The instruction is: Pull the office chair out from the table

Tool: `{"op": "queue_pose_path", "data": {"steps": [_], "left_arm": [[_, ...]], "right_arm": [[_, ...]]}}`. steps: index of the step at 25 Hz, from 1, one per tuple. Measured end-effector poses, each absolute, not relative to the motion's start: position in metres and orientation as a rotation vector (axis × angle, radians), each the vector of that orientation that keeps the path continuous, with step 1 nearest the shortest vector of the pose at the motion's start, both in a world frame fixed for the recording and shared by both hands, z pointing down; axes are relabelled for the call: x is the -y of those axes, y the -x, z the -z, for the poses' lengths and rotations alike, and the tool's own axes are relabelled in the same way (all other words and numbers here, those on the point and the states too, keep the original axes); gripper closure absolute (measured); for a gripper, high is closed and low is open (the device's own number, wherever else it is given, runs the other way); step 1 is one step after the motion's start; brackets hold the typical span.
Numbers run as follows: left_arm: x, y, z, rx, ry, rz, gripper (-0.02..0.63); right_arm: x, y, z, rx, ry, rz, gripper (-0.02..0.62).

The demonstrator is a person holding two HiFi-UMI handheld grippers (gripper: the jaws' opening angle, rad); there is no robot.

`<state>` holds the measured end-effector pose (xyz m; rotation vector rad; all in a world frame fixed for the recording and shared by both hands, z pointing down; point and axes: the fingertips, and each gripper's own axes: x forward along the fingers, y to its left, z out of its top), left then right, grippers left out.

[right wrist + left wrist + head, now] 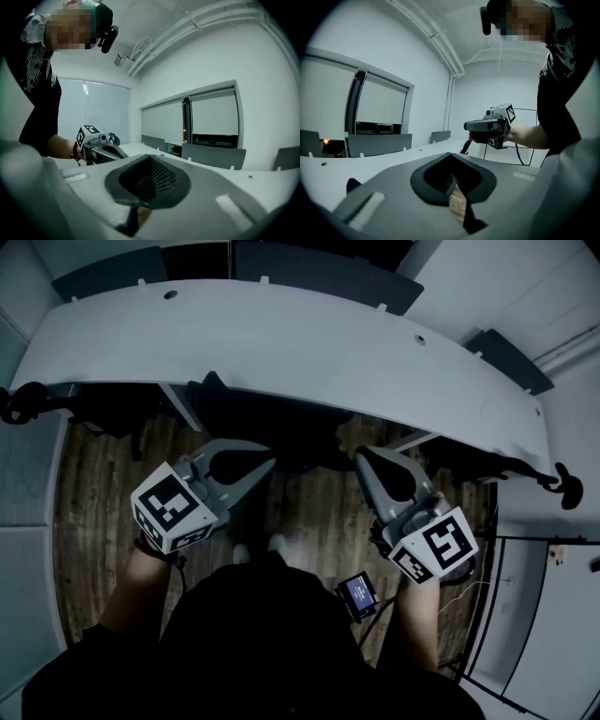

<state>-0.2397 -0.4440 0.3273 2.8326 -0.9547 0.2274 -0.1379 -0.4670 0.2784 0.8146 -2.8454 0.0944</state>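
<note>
The black office chair [281, 427] stands tucked under the near edge of the white curved table [281, 343], and most of it is hidden by the tabletop. My left gripper [270, 463] is shut and empty, its tip just short of the chair's left side. My right gripper [359, 457] is also shut and empty, close to the chair's right side. In the left gripper view the jaws [451, 157] meet with wooden floor showing below them. In the right gripper view the shut jaws [150, 158] frame black chair mesh [161, 178].
Dark armrests of other chairs poke out at the table's left end [21, 404] and right end [562, 486]. Grey partition panels [319, 273] stand behind the table. A small device with a blue screen [358, 593] hangs at the person's waist. Wooden floor [319, 512] lies underfoot.
</note>
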Motion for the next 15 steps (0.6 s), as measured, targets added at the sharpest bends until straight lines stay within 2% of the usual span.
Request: {"op": "queue_pose_path", "data": {"steps": [6,15], "left_arm": [[0.445,0.24,-0.33,0.969,-2.82,-0.234,0.598],[0.444,0.228,-0.347,0.952,-2.942,-0.548,0.485]], "right_arm": [[0.469,0.133,-0.289,2.845,-0.803,-0.111,0.591],[0.469,0.129,-0.31,2.826,-0.736,-0.145,0.537]]}}
